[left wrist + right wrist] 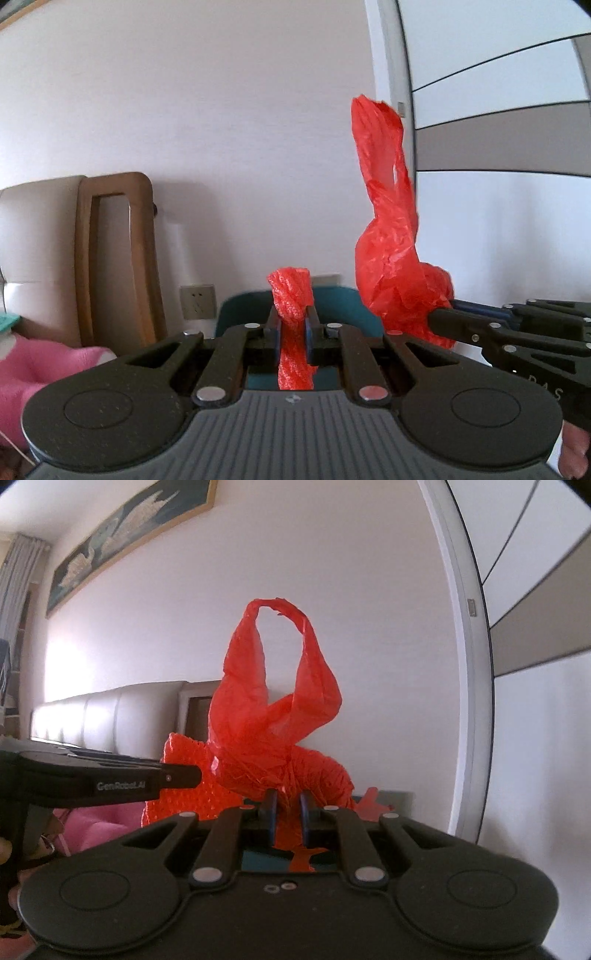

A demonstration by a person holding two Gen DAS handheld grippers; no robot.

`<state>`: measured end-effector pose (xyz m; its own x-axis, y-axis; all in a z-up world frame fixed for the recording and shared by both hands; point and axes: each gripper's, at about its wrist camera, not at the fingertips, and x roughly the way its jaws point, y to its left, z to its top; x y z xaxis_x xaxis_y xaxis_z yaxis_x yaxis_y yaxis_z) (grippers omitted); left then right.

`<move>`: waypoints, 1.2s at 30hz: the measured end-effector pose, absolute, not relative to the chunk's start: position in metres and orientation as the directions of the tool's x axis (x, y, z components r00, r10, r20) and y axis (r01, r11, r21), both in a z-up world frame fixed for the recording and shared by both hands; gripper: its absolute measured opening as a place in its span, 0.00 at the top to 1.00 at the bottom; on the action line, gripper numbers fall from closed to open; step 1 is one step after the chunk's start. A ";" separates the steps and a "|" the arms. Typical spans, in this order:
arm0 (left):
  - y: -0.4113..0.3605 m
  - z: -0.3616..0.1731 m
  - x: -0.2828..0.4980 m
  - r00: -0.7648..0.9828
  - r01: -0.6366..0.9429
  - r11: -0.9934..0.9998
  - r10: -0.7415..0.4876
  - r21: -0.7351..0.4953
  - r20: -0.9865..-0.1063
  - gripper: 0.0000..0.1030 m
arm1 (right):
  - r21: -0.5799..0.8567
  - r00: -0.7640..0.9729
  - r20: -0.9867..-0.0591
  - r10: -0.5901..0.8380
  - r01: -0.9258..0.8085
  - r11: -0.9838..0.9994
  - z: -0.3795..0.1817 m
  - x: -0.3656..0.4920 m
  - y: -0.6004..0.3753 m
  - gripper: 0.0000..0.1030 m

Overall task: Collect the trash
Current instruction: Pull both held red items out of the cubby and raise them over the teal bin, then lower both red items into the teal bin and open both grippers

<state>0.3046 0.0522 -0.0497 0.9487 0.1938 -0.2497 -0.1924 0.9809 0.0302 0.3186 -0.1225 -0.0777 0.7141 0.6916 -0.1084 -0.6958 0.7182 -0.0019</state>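
A red plastic trash bag is held up between both grippers. My left gripper is shut on a twisted strip of the bag. My right gripper is shut on another bunched part of the bag, whose handle loop stands upright above it. In the left wrist view the right gripper comes in from the right, pinching the bag. In the right wrist view the left gripper comes in from the left against the bag's side. The bag's contents are hidden.
A white wall lies ahead. A beige headboard and a wooden frame stand at the left. A pink fabric lies low left. A teal chair back sits behind the bag. A white door frame is at the right.
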 end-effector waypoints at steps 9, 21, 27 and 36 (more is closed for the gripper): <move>0.057 -0.033 0.361 0.907 -0.276 0.959 0.282 0.062 -0.312 0.89 | -0.009 0.737 -0.255 0.627 -0.650 0.760 -0.071 0.363 -0.087 0.90; 0.067 -0.063 0.420 0.830 -0.314 0.947 0.311 0.074 -0.462 0.89 | -0.050 0.714 -0.424 0.557 -0.632 0.773 -0.087 0.397 -0.054 0.90; 0.064 -0.080 0.433 0.792 -0.298 0.950 0.301 0.095 -0.531 0.89 | -0.059 0.682 -0.484 0.548 -0.650 0.758 -0.097 0.399 -0.049 0.90; 0.067 -0.096 0.439 0.753 -0.308 0.947 0.304 0.096 -0.584 0.89 | -0.046 0.673 -0.509 0.536 -0.643 0.764 -0.100 0.410 -0.053 0.86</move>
<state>0.4392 0.0670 -0.0957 0.7526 0.3041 -0.5841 -0.3079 0.9466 0.0961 0.4096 -0.0531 -0.0996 0.6735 0.5360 -0.5091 -0.6433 0.7642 -0.0464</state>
